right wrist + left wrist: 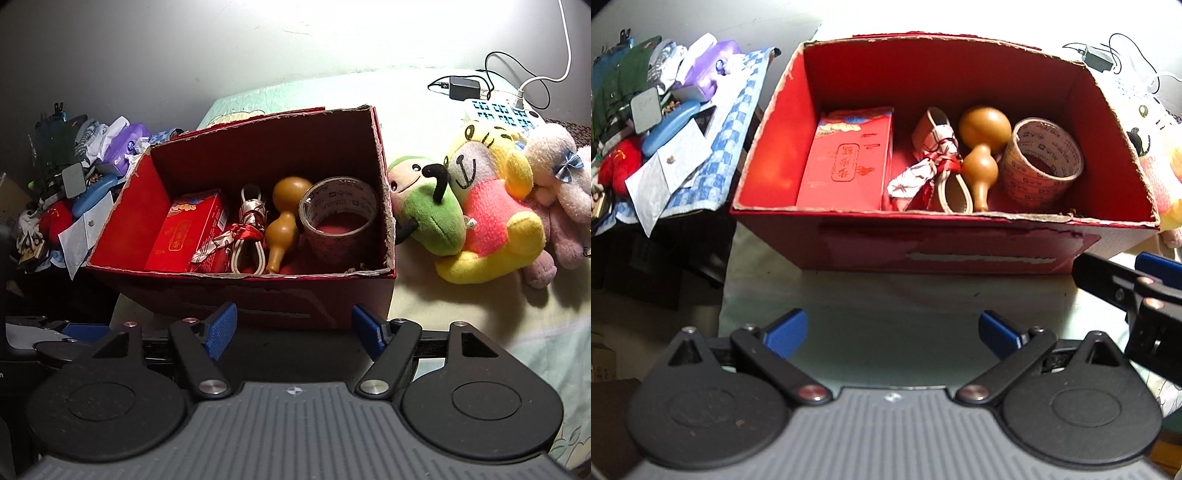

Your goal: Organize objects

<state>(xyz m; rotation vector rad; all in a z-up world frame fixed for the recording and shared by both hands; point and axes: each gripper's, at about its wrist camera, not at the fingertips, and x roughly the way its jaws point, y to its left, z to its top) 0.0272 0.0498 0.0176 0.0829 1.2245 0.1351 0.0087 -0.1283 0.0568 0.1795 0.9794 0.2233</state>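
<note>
a red box sits on the bed, open on top, w/ stuff inside in a row. by the box's left wall is a red packet. next to it is a white strap w/ a red ribbon, then a brown gourd touching the strap, then a roll of tape near the right wall. the left claw is wide open w/ nothing in it, just in front of the box's near wall. the right claw is wide open too, empty, also by the near wall. soft toys lie on the bed just right of the box, the green one touching its right wall. a messy pile of cloth + paper sits off the box's left side. a charger + wires lie near the bed's far edge.
</note>
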